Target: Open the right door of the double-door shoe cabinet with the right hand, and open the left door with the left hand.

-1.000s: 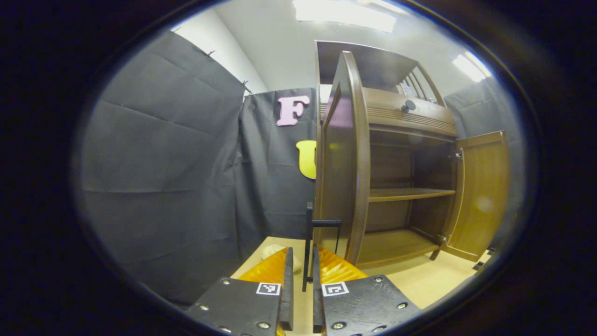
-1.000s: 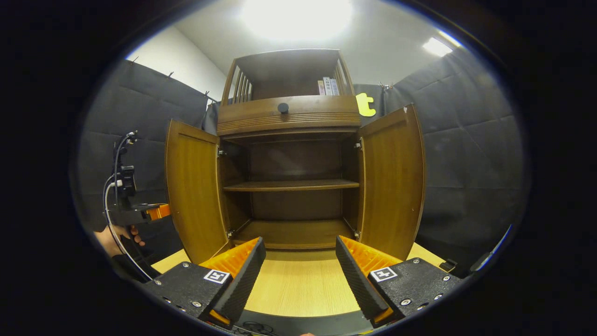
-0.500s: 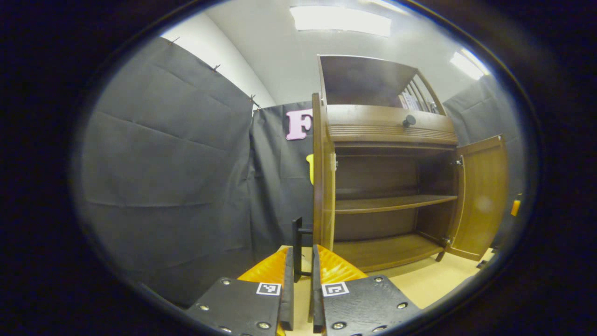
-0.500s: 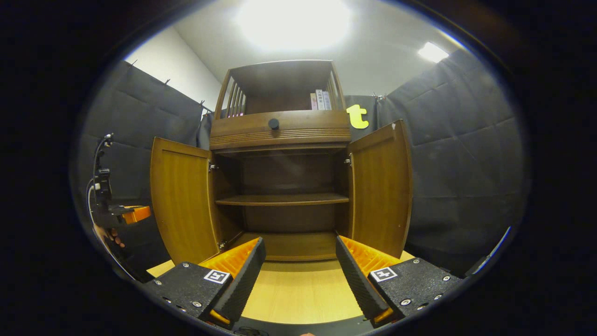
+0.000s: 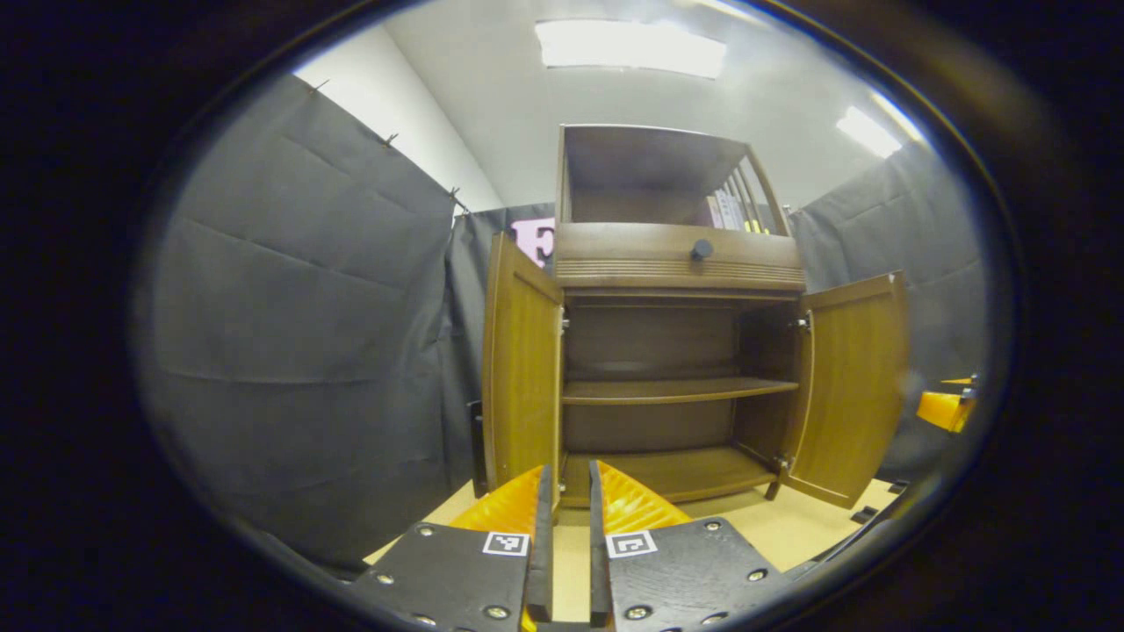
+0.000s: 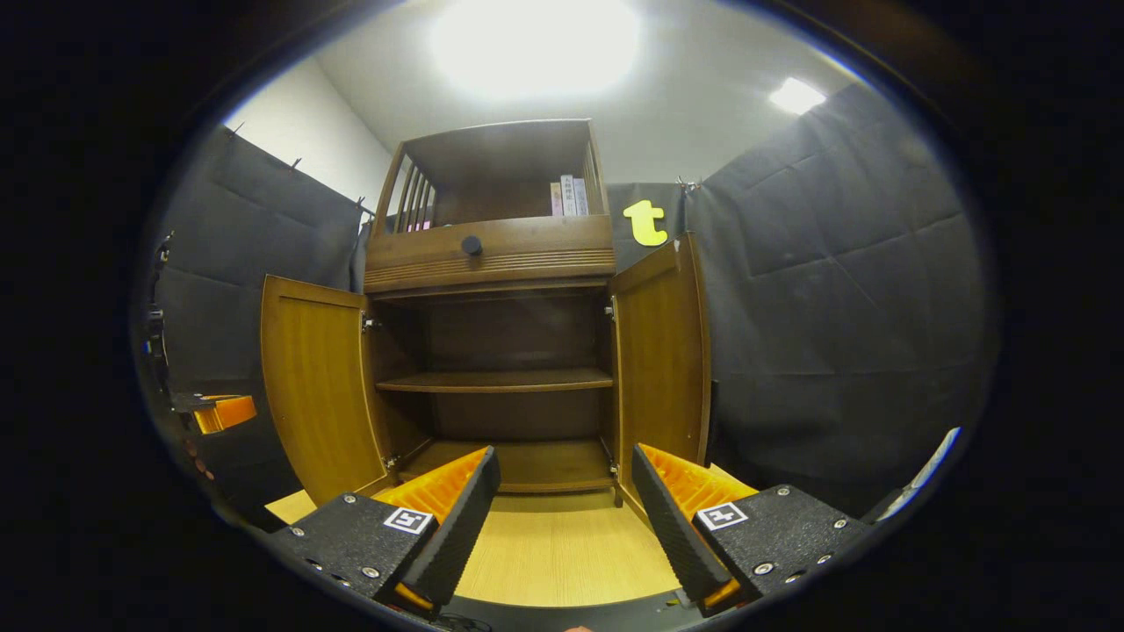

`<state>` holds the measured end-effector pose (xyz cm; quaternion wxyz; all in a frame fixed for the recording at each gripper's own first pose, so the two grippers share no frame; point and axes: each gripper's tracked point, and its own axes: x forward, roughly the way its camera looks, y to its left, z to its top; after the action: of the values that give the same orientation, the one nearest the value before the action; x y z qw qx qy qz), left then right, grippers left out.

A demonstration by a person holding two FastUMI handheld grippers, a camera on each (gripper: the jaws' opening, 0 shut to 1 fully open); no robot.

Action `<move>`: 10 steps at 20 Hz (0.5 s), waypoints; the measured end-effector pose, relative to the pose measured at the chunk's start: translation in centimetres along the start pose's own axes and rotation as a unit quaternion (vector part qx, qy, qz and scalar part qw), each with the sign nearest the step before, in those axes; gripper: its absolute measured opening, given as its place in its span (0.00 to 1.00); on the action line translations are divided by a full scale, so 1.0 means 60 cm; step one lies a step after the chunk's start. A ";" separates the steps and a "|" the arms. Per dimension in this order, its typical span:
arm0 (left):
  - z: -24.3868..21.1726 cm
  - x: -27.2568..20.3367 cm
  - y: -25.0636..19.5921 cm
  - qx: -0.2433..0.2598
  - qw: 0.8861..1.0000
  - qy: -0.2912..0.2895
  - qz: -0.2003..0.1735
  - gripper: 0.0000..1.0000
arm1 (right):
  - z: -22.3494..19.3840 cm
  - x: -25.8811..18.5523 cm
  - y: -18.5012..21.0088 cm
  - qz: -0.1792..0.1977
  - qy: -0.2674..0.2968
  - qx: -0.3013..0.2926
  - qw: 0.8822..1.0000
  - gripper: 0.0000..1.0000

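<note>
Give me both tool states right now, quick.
Left tool: closed, nothing between its fingers, clear of the left door.
Right tool: open, empty, in front of the cabinet.

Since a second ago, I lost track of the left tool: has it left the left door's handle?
Yes. The left tool has backed away from the cabinet; the left door stands open ahead, its handle off to the left.

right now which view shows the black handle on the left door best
The left gripper view: the black handle stands as an upright bar against the outer face of the left door, just left of its edge. In the right gripper view that door turns its inner face to the camera, hiding the handle.
</note>
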<state>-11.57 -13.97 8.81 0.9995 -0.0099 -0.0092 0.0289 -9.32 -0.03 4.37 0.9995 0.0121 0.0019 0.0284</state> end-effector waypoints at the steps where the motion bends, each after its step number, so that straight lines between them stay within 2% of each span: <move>1: 0.006 -0.010 -0.012 0.004 1.000 -0.002 -0.002 0.22 | 0.000 -0.004 -0.008 -0.001 -0.002 -0.001 1.000 0.93; 4: 0.015 -0.033 -0.042 0.011 1.000 -0.006 -0.009 0.17 | -0.005 -0.012 -0.023 -0.004 0.000 0.003 1.000 0.93; 6: 0.017 -0.044 -0.057 0.009 1.000 -0.007 -0.013 0.18 | -0.010 -0.017 -0.030 -0.005 0.004 0.010 1.000 0.93; 10: 0.016 -0.069 -0.072 0.009 1.000 -0.014 -0.013 0.50 | -0.012 -0.026 -0.033 -0.002 0.005 0.018 1.000 0.93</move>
<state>-15.47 -18.52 9.80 0.9996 -0.0001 -0.0235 0.0166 -10.79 -2.05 3.64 0.9992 0.0298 0.0074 0.0269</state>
